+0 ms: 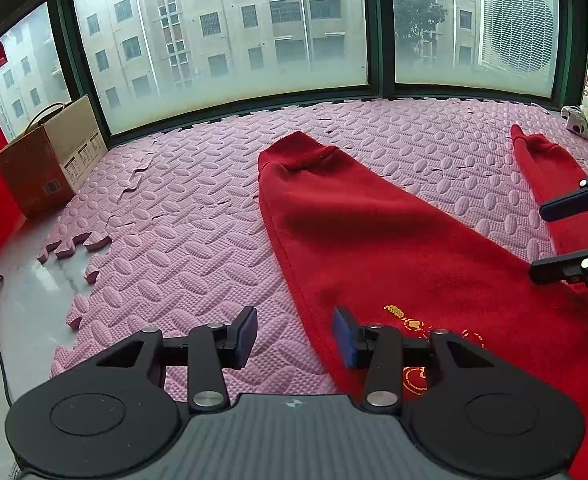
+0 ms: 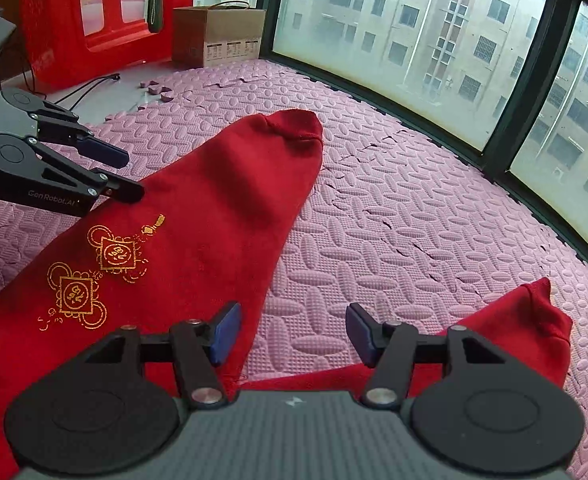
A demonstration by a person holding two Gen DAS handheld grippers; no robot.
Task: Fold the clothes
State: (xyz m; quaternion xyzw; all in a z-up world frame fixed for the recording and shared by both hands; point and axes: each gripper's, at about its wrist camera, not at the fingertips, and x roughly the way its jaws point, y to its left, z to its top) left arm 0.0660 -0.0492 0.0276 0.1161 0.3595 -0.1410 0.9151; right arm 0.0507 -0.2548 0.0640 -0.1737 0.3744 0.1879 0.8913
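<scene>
Red trousers (image 2: 214, 208) lie flat on a pink foam mat (image 2: 393, 248), their two legs spread apart in a V with the cuffs pointing toward the window (image 1: 222, 40). The leg with gold embroidery (image 2: 94, 272) is the longer one in view; the other leg (image 2: 533, 328) lies well apart from it, bare mat between them.

The left gripper (image 1: 295, 336) hovers over the outer edge of the embroidered leg. Its jaws are released: one pad is over the mat, the other over the red cloth, and nothing is pinched between them.

The right gripper (image 2: 292, 334) hangs above the crotch of the trousers, where the two legs meet. Its jaws are also released, standing apart over bare mat with no cloth in them.

Beyond the trousers, at the mat's far corner by the window, stand a cardboard box (image 2: 218, 36) and a red plastic stool (image 2: 94, 20). A black cable (image 2: 90, 84) lies on the bare floor beside the stool.
</scene>
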